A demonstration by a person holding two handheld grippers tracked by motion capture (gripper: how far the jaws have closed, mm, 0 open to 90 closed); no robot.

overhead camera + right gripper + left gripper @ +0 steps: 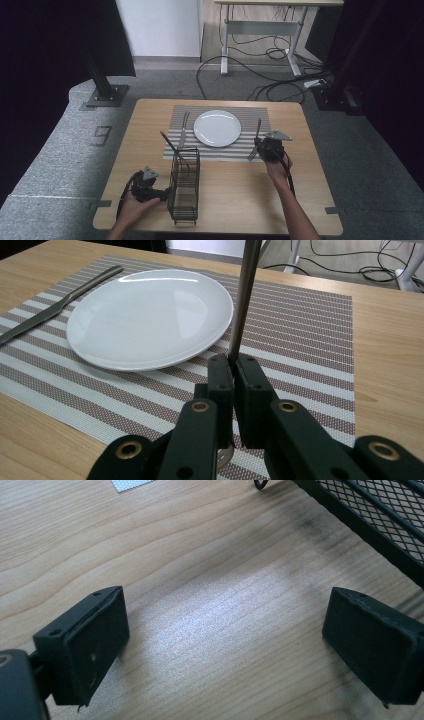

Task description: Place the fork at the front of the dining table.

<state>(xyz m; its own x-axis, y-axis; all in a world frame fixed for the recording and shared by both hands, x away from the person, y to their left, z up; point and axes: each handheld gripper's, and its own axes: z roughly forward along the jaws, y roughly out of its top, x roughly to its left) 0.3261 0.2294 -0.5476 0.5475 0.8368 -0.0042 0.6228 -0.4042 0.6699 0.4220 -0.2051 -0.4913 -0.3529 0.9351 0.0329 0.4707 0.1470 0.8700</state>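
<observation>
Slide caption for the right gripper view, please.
Right claw shut on a utensil handle beside the white plate on the striped placemat.

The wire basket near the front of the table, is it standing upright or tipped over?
Upright. The wire basket stands on its base on the table, open top upward, with a dark utensil handle sticking out.

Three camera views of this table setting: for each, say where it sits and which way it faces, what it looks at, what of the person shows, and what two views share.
High view: above the near side, facing forward and down on table; forearms, both grippers.
Left gripper view: on left gripper, facing down at wood; open jaws, wire caddy.
Right gripper view: on right gripper, clamping utensil.
Shared by high and right gripper views: plate, knife.
</observation>
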